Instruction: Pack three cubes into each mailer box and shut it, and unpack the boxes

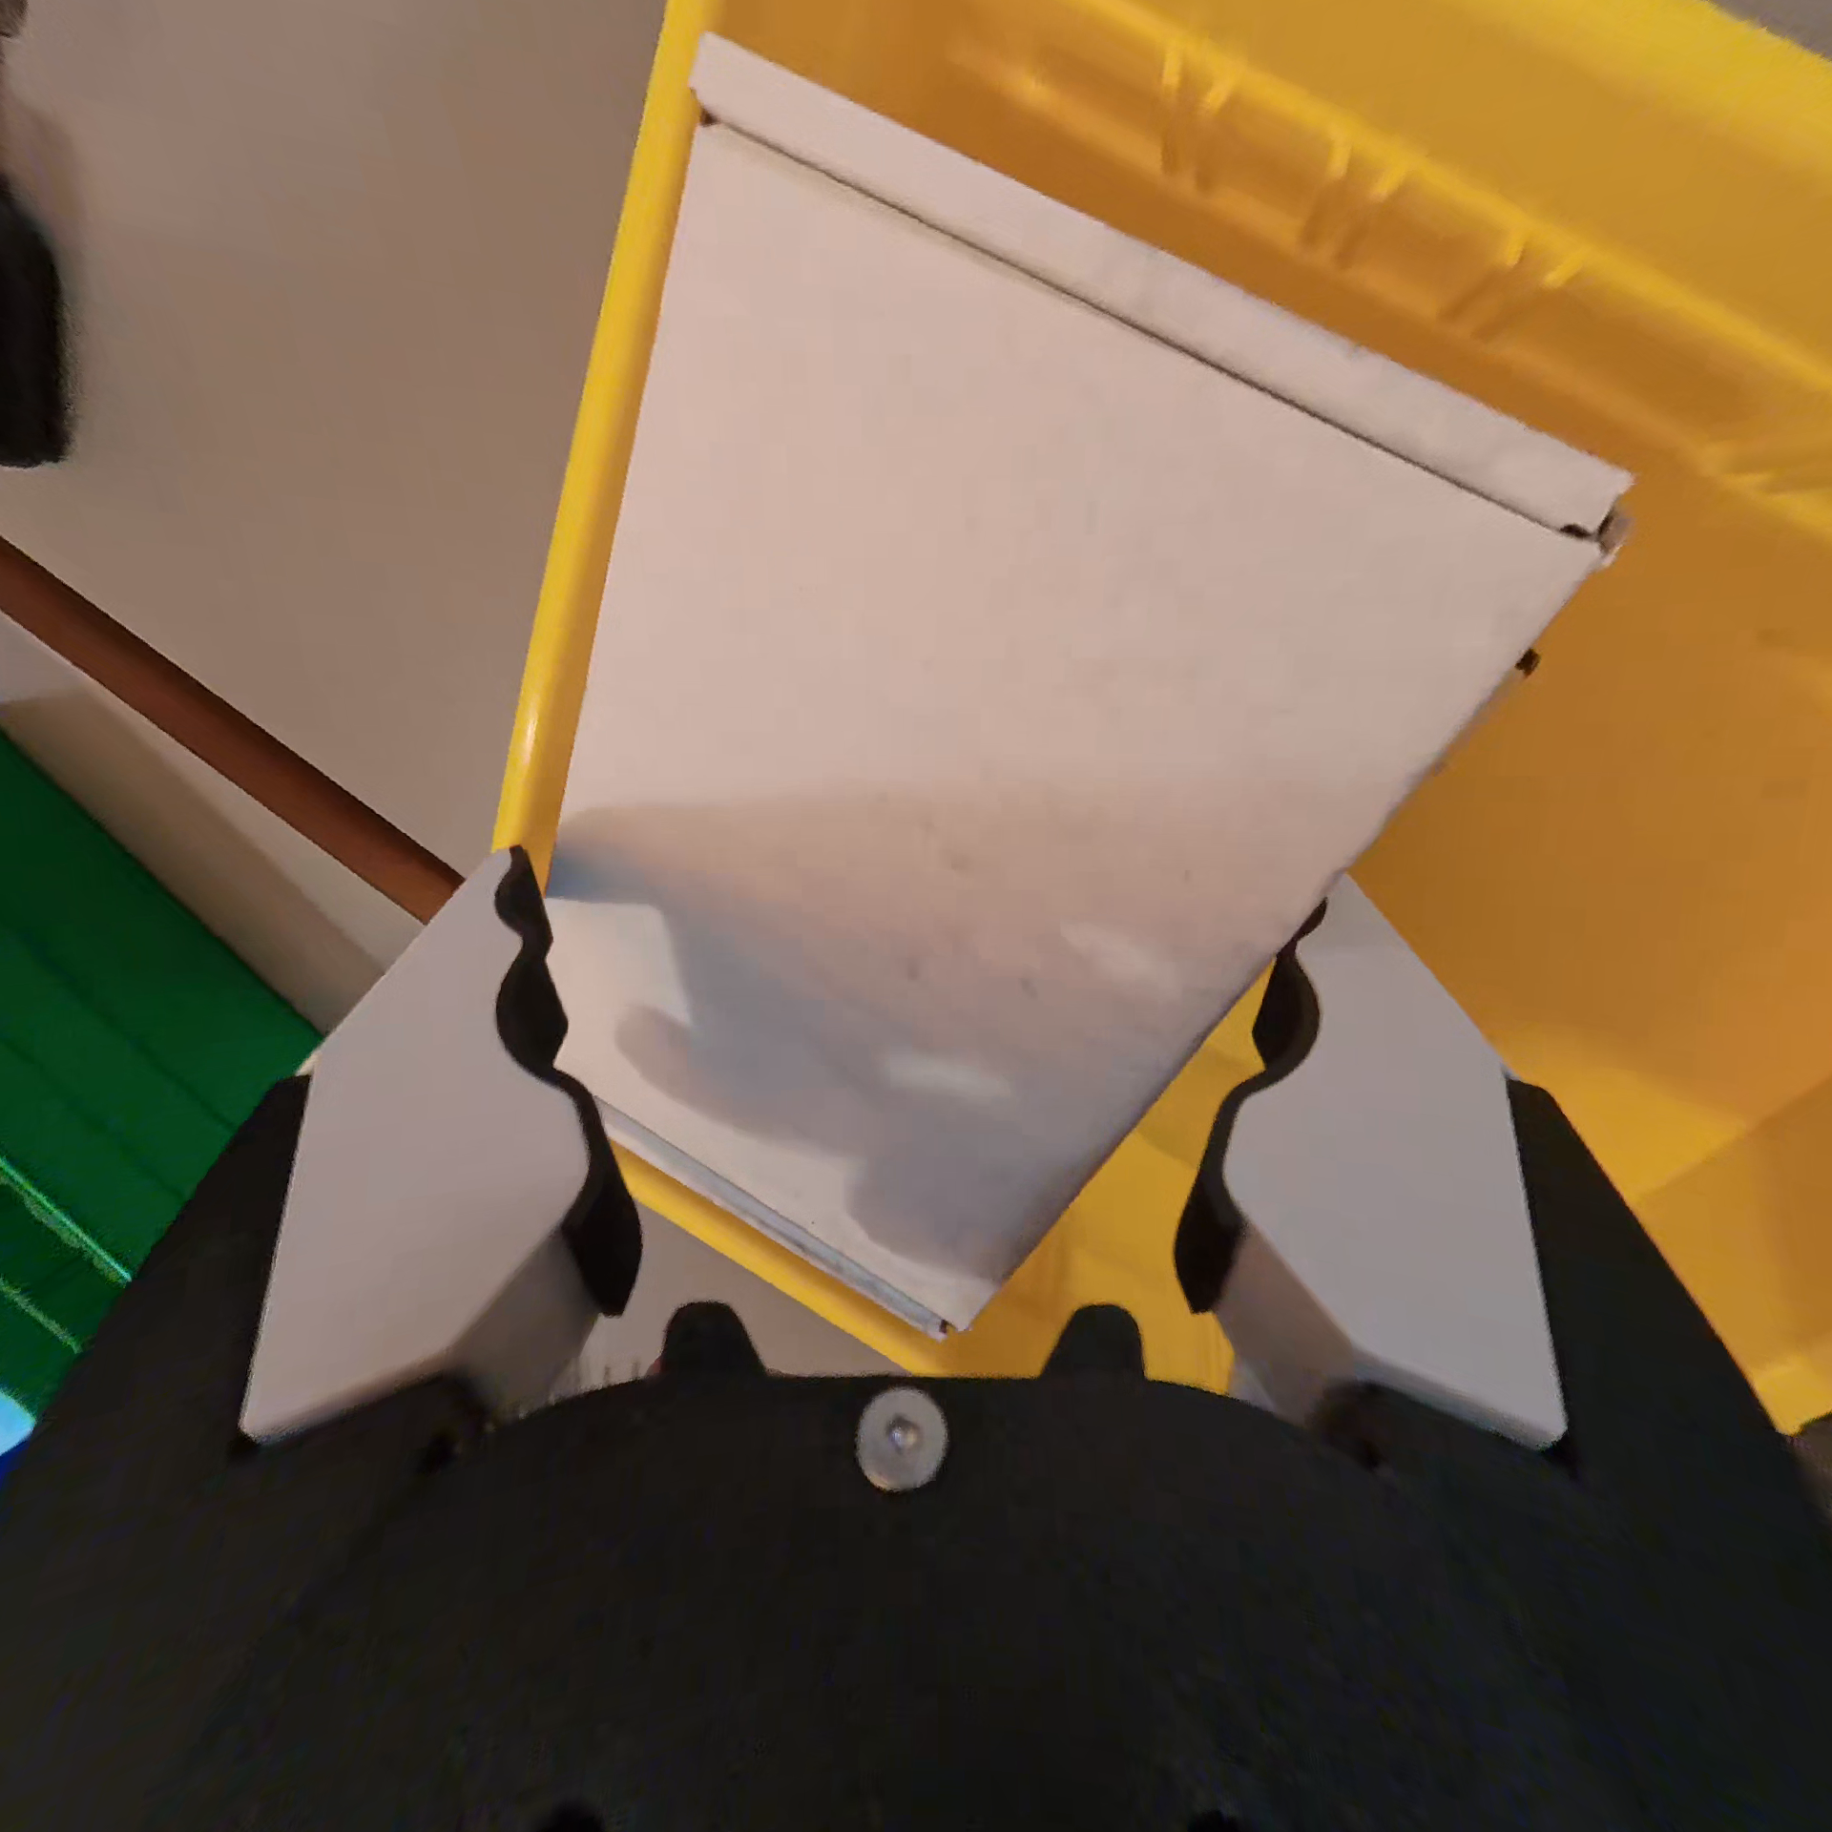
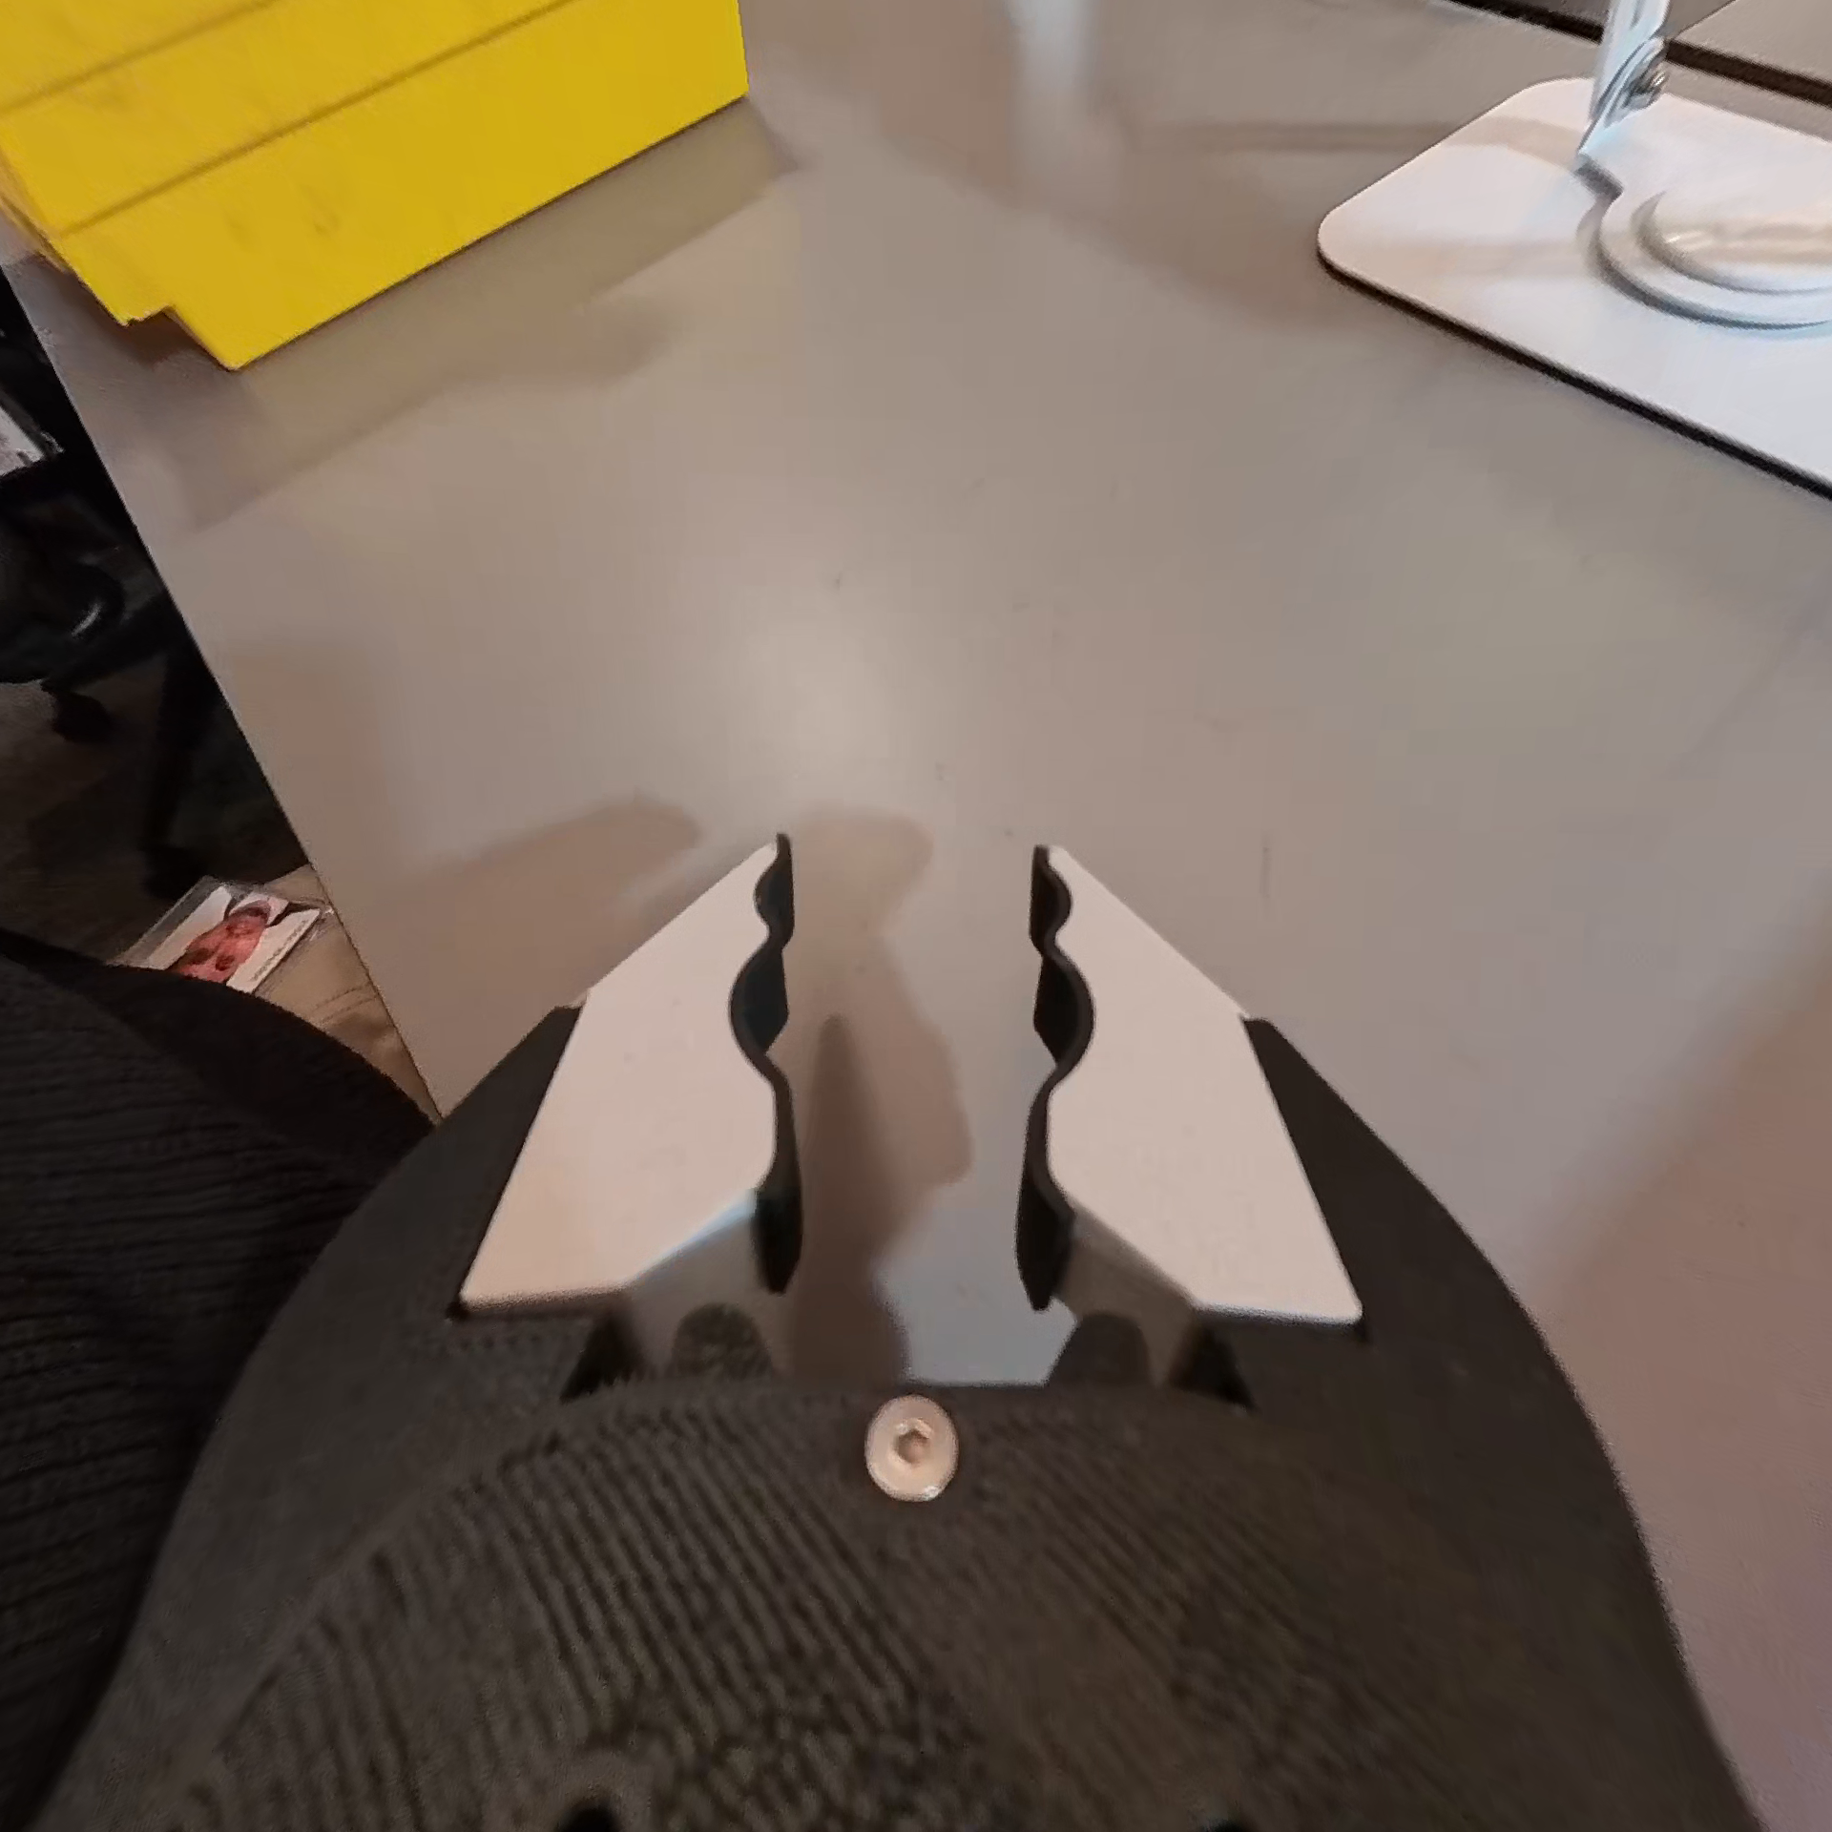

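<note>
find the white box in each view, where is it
Left wrist view: the box fills the centre, shut, its near end between the left tool's fingers, over the yellow bin.
Right wrist view: not in it; the right tool is open over bare table.
Shared landmark: the yellow bin, top left there.

grey table (image 2: 1090,595), white stand base (image 2: 1546,258) far right, yellow bin (image 1: 1487,297), green bin (image 1: 109,991)

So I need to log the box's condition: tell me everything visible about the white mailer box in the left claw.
The white mailer box is flat, matte cardboard, shut, its lid flap seam running along the far end. Faint scuffs mark the top. It is tilted, held over the yellow bin, gripped at its two side edges near the close end by the left claw. Shadows fall across its near part. Its contents are hidden.
</note>
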Demonstrator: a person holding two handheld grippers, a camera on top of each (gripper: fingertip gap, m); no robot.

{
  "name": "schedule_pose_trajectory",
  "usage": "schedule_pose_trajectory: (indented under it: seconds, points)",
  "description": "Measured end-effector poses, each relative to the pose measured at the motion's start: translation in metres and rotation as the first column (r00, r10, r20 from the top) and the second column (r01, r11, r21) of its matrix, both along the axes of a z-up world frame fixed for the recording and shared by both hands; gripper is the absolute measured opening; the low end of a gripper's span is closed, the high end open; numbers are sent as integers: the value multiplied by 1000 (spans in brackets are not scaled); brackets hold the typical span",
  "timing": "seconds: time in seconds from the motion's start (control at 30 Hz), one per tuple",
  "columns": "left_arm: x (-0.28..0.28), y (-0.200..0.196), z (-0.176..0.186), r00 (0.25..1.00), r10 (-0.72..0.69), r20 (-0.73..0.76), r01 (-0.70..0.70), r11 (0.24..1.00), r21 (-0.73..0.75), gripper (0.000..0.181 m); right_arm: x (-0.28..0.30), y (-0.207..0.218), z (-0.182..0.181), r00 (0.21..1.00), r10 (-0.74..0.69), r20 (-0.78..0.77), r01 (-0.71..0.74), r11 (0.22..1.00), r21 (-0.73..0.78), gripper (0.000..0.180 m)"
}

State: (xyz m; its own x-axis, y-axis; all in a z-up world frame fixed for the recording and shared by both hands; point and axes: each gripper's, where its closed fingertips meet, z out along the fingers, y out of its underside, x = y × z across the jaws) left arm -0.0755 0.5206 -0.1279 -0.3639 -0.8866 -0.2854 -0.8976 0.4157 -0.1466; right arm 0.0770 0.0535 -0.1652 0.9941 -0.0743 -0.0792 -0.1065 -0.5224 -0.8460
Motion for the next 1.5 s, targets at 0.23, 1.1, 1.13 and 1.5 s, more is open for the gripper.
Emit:
schedule_pose_trajectory:
  seconds: [0.23,1.1,1.13,1.5]
  points:
    - [-12,-14,4,993,-77,-87,80,996,30,134,1,0,-1,999,-2,-32,2,1000,-5,49]
    - [5,-14,13,981,24,-193,-30,999,-28,143,-8,-1,8,989,15,-145,-6,998,57,49]
    - [0,-13,9,975,17,-222,-19,1000,-8,141,-8,-1,7,989,13,-151,-5,998,55,49]
    - [-10,-25,26,982,30,-188,-42,997,-59,125,-1,-2,9,971,-3,-239,22,997,78,48]
